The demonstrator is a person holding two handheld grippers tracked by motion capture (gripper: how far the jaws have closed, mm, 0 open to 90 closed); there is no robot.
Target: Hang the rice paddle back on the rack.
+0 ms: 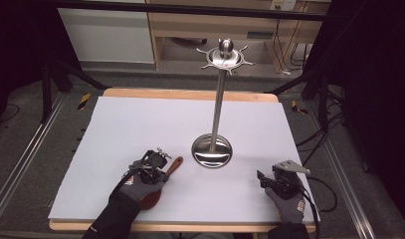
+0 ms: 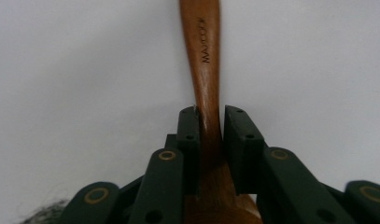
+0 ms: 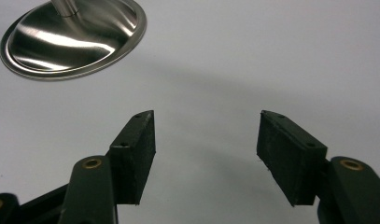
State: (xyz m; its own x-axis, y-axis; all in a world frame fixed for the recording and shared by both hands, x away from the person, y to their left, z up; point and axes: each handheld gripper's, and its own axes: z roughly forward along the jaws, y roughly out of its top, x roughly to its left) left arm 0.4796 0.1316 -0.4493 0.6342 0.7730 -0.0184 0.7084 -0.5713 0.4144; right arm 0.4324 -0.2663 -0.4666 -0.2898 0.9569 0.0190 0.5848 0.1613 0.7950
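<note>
1. Wooden spoon (image 2: 206, 70) lies on the white table cover (image 1: 140, 129) at the near left, its handle pointing up and right toward the base of the steel utensil stand (image 1: 212, 151).
2. Left gripper (image 2: 211, 140) has its jaws pinched on the neck of the handle, just above the bowl; in the high view the bowl (image 1: 150, 199) shows under the gloved left hand (image 1: 143, 181).
3. Spoon's long axis runs straight away along the jaws, so a lift would carry the handle end first toward the stand, which is near and ahead to the right.
4. Right gripper (image 1: 263, 178) rests on the cover at the near right, jaws spread with nothing between them, well apart from the spoon and angled toward the stand's base.
5. Stand's hooked top ring (image 1: 225, 56) sits high above the table.
</note>
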